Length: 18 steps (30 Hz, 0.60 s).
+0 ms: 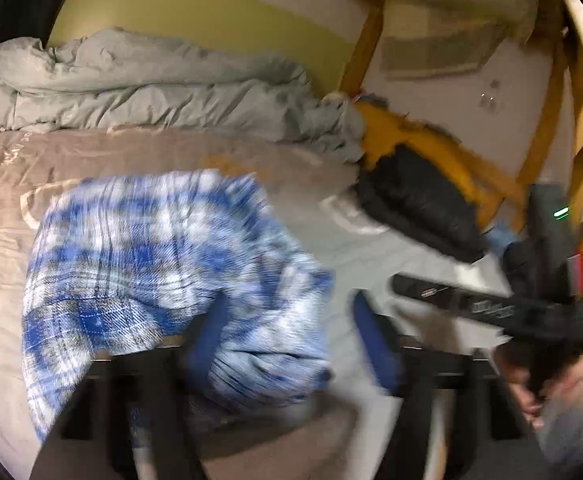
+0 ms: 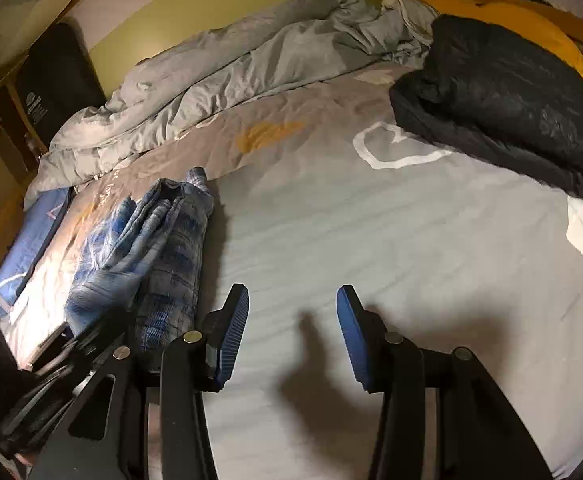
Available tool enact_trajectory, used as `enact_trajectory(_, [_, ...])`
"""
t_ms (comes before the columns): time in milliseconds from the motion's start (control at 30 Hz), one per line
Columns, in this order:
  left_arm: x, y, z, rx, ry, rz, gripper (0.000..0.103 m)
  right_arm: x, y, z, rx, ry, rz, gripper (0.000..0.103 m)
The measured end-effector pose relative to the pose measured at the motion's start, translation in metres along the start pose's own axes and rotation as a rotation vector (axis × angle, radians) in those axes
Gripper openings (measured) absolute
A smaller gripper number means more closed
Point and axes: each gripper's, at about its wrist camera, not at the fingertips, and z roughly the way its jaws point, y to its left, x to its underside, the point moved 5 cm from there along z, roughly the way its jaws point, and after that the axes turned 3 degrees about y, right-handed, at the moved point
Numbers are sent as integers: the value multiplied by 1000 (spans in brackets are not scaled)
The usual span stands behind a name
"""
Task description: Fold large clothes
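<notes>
Blue-and-white plaid flannel, the garment (image 1: 163,280) lies bunched on the grey bedsheet (image 2: 371,232) near the bed's left edge. The left gripper (image 1: 287,332) is released: one blue finger (image 1: 207,332) overlaps the cloth, the other stands clear of it over bare sheet. The right gripper (image 2: 293,332) is released too, with only sheet between its pads, the garment (image 2: 151,252) lying just beside its left finger. Only the right wrist view shows the garment sharply, rolled lengthwise; the left view blurs it but shows the right gripper's body (image 1: 531,300).
</notes>
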Motion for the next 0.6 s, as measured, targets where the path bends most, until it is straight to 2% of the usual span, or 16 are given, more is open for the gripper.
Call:
enact_trajectory(33, [-2, -3, -11, -22, -26, 25, 75, 0, 1, -2, 2, -8, -8, 45])
enact_trajectory(100, [-5, -3, -30, -132, -40, 75, 75, -1, 4, -5, 3, -27, -19, 45])
enact_trajectory(200, [-9, 10, -57, -174, -88, 74, 76, -3, 6, -10, -17, -45, -20, 47])
enact_trajectory(300, [-13, 46, -75, -281, -94, 9, 80, -5, 16, -19, -71, -77, -38, 49])
enact_trajectory(333, [-13, 55, -77, -293, -92, -16, 80, -6, 23, -23, -91, -92, -50, 49])
enact_trajectory(433, [-2, 96, -69, -348, -14, -136, 80, -10, 54, -34, -160, -139, -114, 49])
enact_trajectory(533, [14, 116, -62, -361, 21, -201, 80, -9, 94, -37, -229, -144, -205, 49])
enact_trajectory(600, [23, 121, -57, -366, 37, -210, 80, -3, 119, -34, -271, -140, -278, 49])
